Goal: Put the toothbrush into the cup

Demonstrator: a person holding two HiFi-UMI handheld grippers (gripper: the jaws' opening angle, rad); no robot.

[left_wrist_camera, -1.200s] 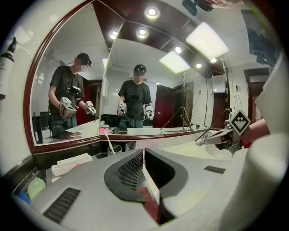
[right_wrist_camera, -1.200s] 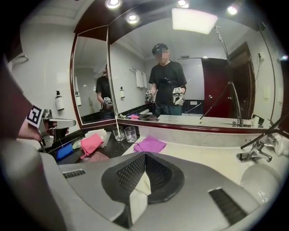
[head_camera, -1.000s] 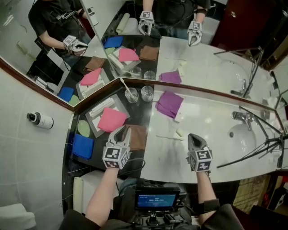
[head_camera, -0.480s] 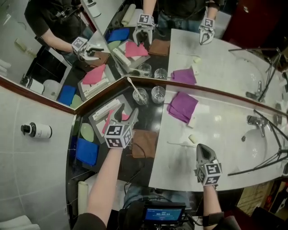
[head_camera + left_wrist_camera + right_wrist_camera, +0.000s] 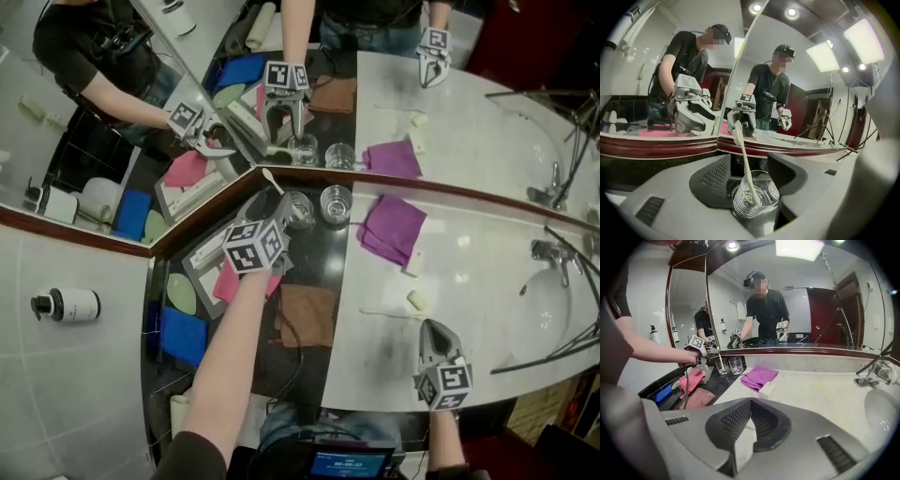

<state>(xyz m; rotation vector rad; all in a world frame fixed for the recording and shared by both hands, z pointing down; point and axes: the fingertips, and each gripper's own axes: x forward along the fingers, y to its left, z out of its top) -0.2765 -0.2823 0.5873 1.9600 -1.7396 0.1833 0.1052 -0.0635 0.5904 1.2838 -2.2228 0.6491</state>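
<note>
Dark counter (image 5: 317,258): toothbrush (image 5: 744,164) leans in cup (image 5: 740,207) (second glass (image 5: 336,202) just beside).

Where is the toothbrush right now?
Head view, upper middle: the toothbrush leans in the left glass, beside the second glass, by the mirror, ahead of the left gripper.

Indoor light, even and fairly bright. Left gripper view: round spotlights (image 5: 789,11) and a light panel (image 5: 862,35) glare at the top. Right gripper view: a ceiling panel (image 5: 799,247) blows out white. Both views bend strongly, with black corners and a soft near foreground. Head view is sharp. The white worktop (image 5: 469,281) is bright, with faint shadows.
</note>
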